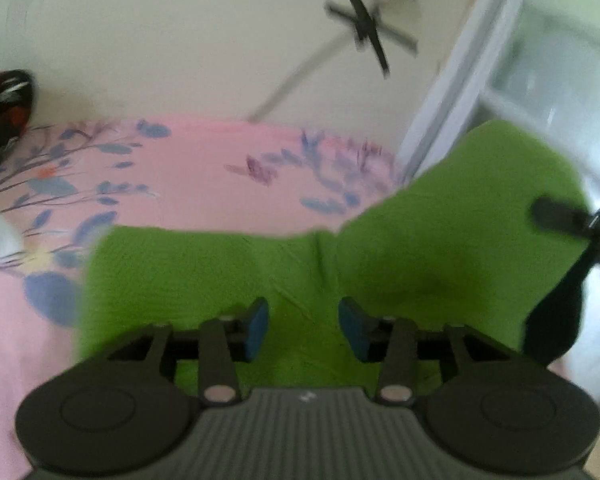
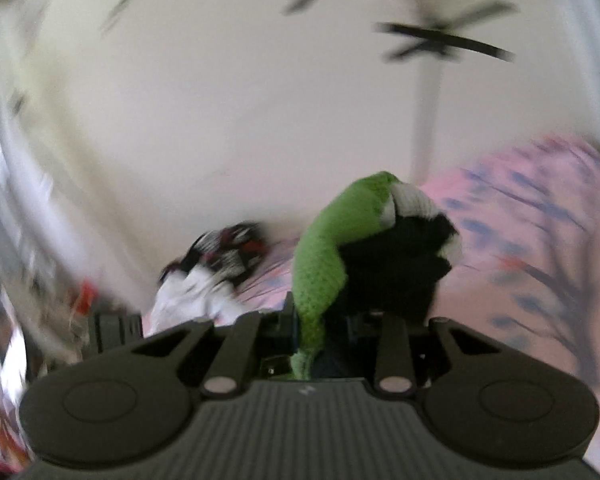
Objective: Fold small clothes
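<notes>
A green knit garment [image 1: 380, 248] with a black and white end lies partly on the pink floral bedsheet [image 1: 180, 184]. My left gripper [image 1: 303, 328] is open just above the green cloth, with blue pads [image 1: 256, 330] on either side of a crease. My right gripper [image 2: 320, 332] is shut on the green garment [image 2: 324, 256] and holds it up off the bed; its black part [image 2: 392, 264] and white band hang bunched beyond the fingers. The right gripper also shows at the right edge of the left wrist view [image 1: 572, 220], at the lifted corner.
A pile of white and dark patterned clothes [image 2: 216, 268] lies on the bed near the wall. A dark patterned cloth [image 1: 4, 112] sits at the bed's far left. A white door frame [image 1: 460, 80] stands at the right. Both views are blurred.
</notes>
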Motion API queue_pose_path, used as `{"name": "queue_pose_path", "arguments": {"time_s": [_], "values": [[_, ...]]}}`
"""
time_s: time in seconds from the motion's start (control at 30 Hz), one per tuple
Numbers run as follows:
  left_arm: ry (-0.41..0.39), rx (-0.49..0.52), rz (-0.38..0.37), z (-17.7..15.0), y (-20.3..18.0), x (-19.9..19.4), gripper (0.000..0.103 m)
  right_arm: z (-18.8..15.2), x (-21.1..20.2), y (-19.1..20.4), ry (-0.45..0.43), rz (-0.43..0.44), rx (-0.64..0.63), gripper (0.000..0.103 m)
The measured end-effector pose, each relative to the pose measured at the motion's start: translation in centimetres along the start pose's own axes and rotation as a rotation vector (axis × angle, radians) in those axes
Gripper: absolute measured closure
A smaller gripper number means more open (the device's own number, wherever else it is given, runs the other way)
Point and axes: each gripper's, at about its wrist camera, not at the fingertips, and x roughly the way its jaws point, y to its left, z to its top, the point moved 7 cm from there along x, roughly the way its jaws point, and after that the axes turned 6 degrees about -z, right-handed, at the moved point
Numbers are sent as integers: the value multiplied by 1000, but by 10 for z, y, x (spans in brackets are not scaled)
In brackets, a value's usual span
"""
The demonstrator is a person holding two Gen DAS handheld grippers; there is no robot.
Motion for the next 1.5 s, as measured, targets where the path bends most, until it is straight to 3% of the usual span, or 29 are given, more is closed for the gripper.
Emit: {"name": "queue_pose_path", "arguments": {"time_s": [0.13, 0.27, 0.37, 0.4, 0.47, 0.53, 0.6, 0.7, 0.83, 0.9, 0.97, 1.17, 1.4, 1.43, 1.5], "values": [[-140, -89, 17, 8, 35, -67, 8, -17, 48, 58, 85, 50, -172, 78], [-218, -135, 102, 8, 66, -116, 1, -54, 110, 93, 202, 44, -310, 76], [-211, -182, 124, 7, 80, -116, 0, -90, 152, 100, 319, 44, -384, 58], [-197, -198, 126, 7, 83, -111, 0, -94, 151, 105, 300, 63, -417, 39], [-164, -211, 116, 11, 82, -95, 0, -97, 145, 116, 315, 95, -461, 29], [-126, -189, 113, 17, 73, -73, 0, -97, 135, 118, 313, 117, -483, 29], [-86, -149, 115, 15, 64, -56, 0, -89, 118, 112, 310, 158, -447, 35], [-87, -88, 116, 14, 53, -47, 0, -63, 82, 99, 236, 209, -379, 43], [-108, -125, 125, 9, 62, -50, 0, -12, 60, 62, 105, 101, -281, 49], [-105, -155, 120, 5, 64, -50, 0, 2, 69, 50, 103, 50, -251, 58], [-109, -141, 137, 3, 60, -54, 0, 7, 89, 50, 119, 60, -240, 60], [-76, -59, 189, -8, 39, -59, 0, -34, 181, 70, 335, 66, -354, 59], [-16, 15, 230, -24, 24, -44, 0, -39, 195, 74, 312, 70, -371, 60], [-9, 33, 256, -26, 22, -42, 4, -38, 196, 74, 317, 71, -362, 60], [17, 54, 317, -32, 21, -39, 23, -35, 195, 75, 330, 65, -353, 60]]}}
